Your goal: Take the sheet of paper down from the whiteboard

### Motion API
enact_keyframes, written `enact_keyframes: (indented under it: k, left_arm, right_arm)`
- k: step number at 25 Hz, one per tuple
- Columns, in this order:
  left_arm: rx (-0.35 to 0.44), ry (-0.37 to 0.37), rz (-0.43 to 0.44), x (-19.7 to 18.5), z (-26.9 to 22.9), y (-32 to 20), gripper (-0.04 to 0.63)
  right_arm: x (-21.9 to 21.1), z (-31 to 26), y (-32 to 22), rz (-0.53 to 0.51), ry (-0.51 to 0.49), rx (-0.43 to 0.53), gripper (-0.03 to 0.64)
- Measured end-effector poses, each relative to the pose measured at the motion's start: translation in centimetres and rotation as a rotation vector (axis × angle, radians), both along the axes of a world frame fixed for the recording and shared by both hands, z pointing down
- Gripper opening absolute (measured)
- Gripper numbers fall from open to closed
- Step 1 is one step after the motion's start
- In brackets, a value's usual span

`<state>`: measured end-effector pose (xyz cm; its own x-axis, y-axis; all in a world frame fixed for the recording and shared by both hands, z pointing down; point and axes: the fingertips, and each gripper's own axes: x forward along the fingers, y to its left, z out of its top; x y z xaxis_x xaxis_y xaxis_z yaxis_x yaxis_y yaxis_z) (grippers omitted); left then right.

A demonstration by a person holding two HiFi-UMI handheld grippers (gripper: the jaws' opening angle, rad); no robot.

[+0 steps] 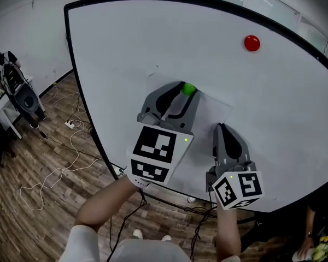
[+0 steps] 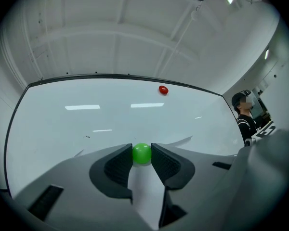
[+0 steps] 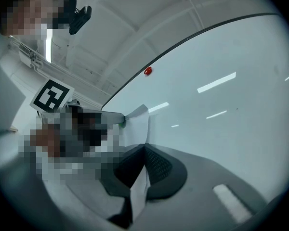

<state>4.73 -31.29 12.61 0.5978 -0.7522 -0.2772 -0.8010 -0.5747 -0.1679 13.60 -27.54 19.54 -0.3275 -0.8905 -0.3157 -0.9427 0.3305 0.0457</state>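
Clearly the left gripper point(image 1: 185, 94) pinched the green magnet point(image 2: 141, 154) pinning the sheet of paper point(image 1: 210, 111) to the whiteboard point(image 1: 153, 42), and the right gripper point(image 3: 143, 151) was pressed together on the sheet's lower edge. I think the magnet should come straight off while the right one holds firm. Only the right gripper view showed the paper's edge between its jaws.

The sheet of paper point(image 1: 210, 111) lies on the whiteboard point(image 1: 126, 48), a magnet point(image 1: 189, 88) on its upper corner between the left tool's point(image 1: 180, 91) jaws, the right tool point(image 1: 221, 129) clamped on its lower edge. A second magnet point(image 1: 252, 43) sits further up and right.
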Motion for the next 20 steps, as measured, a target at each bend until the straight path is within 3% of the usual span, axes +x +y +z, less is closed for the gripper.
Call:
enact_keyframes:
  k: [12,20]
  left_arm:
    - [-0.042,0.003,0.023,-2.2,3.4,2.1,0.124]
    - [-0.087,0.007,0.067,-3.9,6.8,3.8,0.124]
  right_arm:
    - [0.1,1.6,2.0,0.04,-0.011,-0.03,0.009]
    - [1.4,4.6,4.6,0.125,-0.042,-0.077,0.009]
